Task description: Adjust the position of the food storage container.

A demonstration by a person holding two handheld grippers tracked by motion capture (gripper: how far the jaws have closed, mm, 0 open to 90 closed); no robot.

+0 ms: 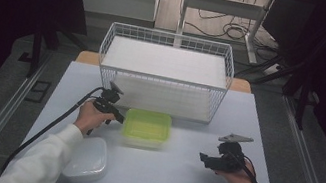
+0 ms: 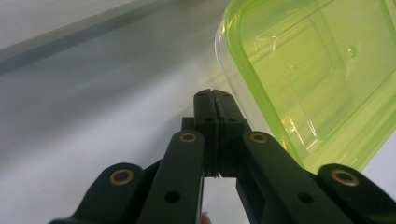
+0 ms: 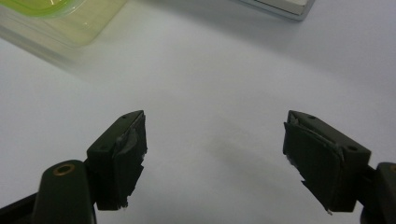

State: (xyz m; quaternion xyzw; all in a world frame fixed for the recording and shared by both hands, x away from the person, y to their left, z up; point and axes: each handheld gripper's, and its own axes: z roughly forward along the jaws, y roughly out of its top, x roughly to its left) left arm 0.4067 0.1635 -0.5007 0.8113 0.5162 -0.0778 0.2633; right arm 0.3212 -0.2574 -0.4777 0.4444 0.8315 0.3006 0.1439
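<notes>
Green container (image 1: 146, 128) is positioned on the bench (image 1: 176, 175), just beside the left gripper (image 1: 119, 118), jaws pressed together; right gripper (image 1: 202, 157) jaws are spread.

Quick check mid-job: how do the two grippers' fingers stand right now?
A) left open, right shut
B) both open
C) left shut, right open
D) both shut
C: in the left gripper view the left gripper has its fingers pressed together beside the translucent green plastic container, while the right gripper shows its fingers wide apart over the white table.
</notes>
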